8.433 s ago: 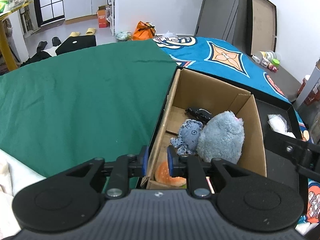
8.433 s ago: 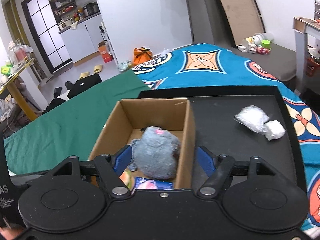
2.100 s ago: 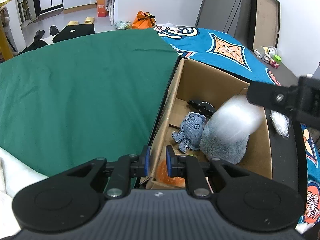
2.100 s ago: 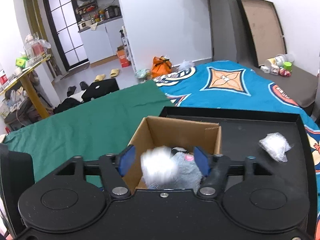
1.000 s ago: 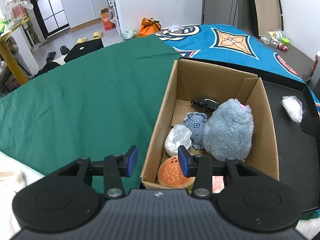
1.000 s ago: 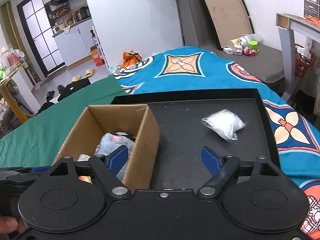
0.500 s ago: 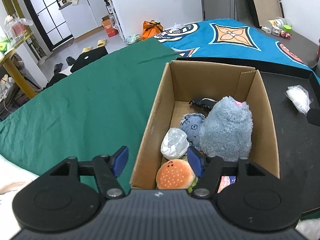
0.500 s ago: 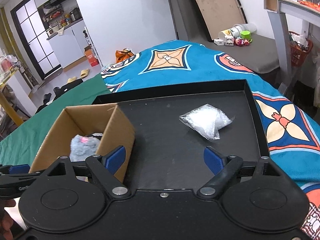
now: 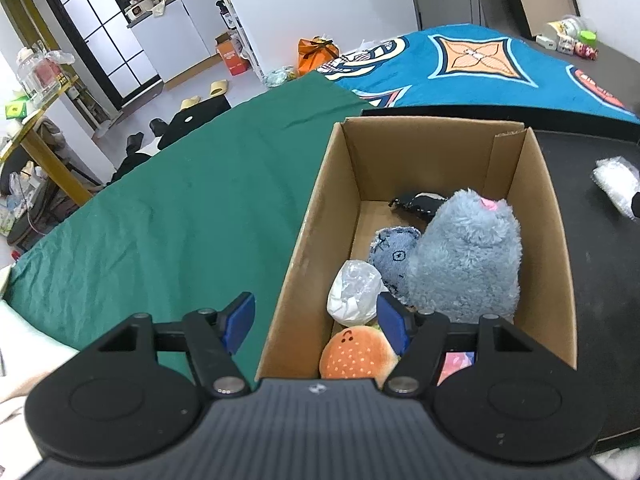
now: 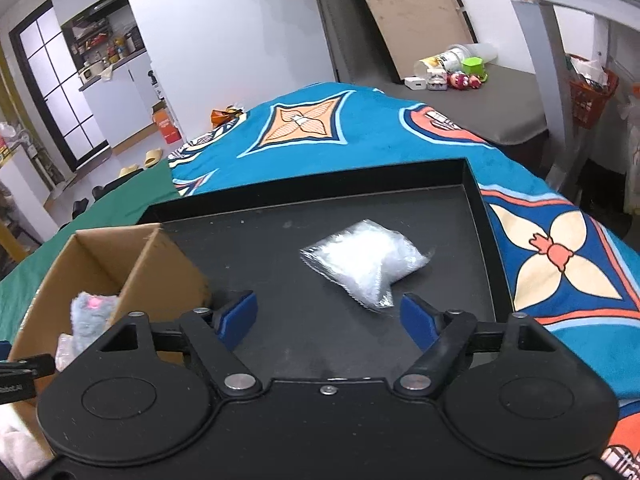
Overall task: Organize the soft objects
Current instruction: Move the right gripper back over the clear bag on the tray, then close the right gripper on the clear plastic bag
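Note:
A cardboard box stands on a black tray. It holds a grey plush, a small blue plush, a white plastic-wrapped bundle, a burger plush and a black item. A clear bag of white stuffing lies on the tray to the right of the box; it also shows in the left wrist view. My left gripper is open over the box's near left wall. My right gripper is open just short of the bag.
The tray sits on a blue patterned blanket, with a green cloth to the left. A grey bench with small toys is at the back right. A table leg and an orange basket stand far right.
The white bundle dropped from my right gripper into the box. My right gripper then swung right toward the bag on the tray. My left gripper opened wide and rose a little.

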The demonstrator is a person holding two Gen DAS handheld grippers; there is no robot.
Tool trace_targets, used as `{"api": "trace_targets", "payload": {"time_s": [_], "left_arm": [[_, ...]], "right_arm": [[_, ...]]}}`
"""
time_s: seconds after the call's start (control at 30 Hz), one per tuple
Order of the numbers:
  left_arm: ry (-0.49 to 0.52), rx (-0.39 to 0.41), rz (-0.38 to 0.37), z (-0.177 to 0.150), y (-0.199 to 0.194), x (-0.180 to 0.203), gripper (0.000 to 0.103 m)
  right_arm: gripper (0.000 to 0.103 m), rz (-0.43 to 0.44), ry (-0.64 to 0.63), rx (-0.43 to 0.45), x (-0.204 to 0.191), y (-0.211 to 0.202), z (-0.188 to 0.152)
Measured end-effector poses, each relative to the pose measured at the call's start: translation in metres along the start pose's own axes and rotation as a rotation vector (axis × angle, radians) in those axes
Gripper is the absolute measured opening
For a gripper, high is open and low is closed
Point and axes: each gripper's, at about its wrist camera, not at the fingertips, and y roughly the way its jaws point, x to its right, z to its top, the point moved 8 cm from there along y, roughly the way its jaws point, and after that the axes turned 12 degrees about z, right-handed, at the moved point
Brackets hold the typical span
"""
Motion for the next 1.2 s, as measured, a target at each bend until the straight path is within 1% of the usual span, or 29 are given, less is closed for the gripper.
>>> {"api": "trace_targets", "payload": {"time_s": [0.1, 0.17, 0.3, 0.37, 0.63, 0.7, 0.73, 0.77, 0.8, 0.93, 1.03, 1.2], "left_arm": [[0.021, 0.002, 0.021, 0.000, 0.000, 0.003, 0.066], [0.030, 0.001, 0.026, 0.000, 0.000, 0.005, 0.066], [0.056, 0.005, 0.042, 0.001, -0.001, 0.009, 0.066], [0.075, 0.006, 0.051, 0.001, -0.001, 0.013, 0.066], [0.103, -0.002, 0.066, 0.000, 0.002, 0.018, 0.066], [0.104, -0.004, 0.067, 0.000, 0.003, 0.019, 0.066], [0.104, -0.004, 0.068, -0.001, 0.003, 0.019, 0.066], [0.104, -0.004, 0.068, -0.001, 0.003, 0.019, 0.066], [0.102, -0.004, 0.067, 0.000, 0.003, 0.019, 0.066], [0.093, -0.001, 0.062, 0.000, 0.002, 0.017, 0.066], [0.090, 0.003, 0.059, 0.000, 0.001, 0.016, 0.066], [0.075, 0.008, 0.048, 0.000, -0.001, 0.013, 0.066]], "right_arm": [[0.072, 0.002, 0.001, 0.003, 0.007, 0.004, -0.004], [0.067, 0.007, 0.015, 0.006, 0.012, 0.007, -0.006], [0.063, 0.002, 0.045, 0.016, 0.023, 0.012, -0.005], [0.059, 0.000, 0.049, 0.021, 0.027, 0.015, -0.004], [0.047, 0.004, 0.055, 0.015, 0.032, 0.027, -0.005], [0.039, 0.004, 0.056, 0.016, 0.033, 0.029, -0.006], [0.030, 0.004, 0.056, 0.016, 0.032, 0.029, -0.006], [0.017, 0.005, 0.054, 0.017, 0.033, 0.029, -0.006], [0.015, 0.008, 0.051, 0.018, 0.032, 0.029, -0.006], [0.012, 0.012, 0.036, 0.025, 0.030, 0.025, -0.008], [0.011, 0.001, 0.034, 0.025, 0.030, 0.019, -0.010], [0.011, -0.007, 0.066, 0.004, 0.033, 0.008, -0.019]]}}
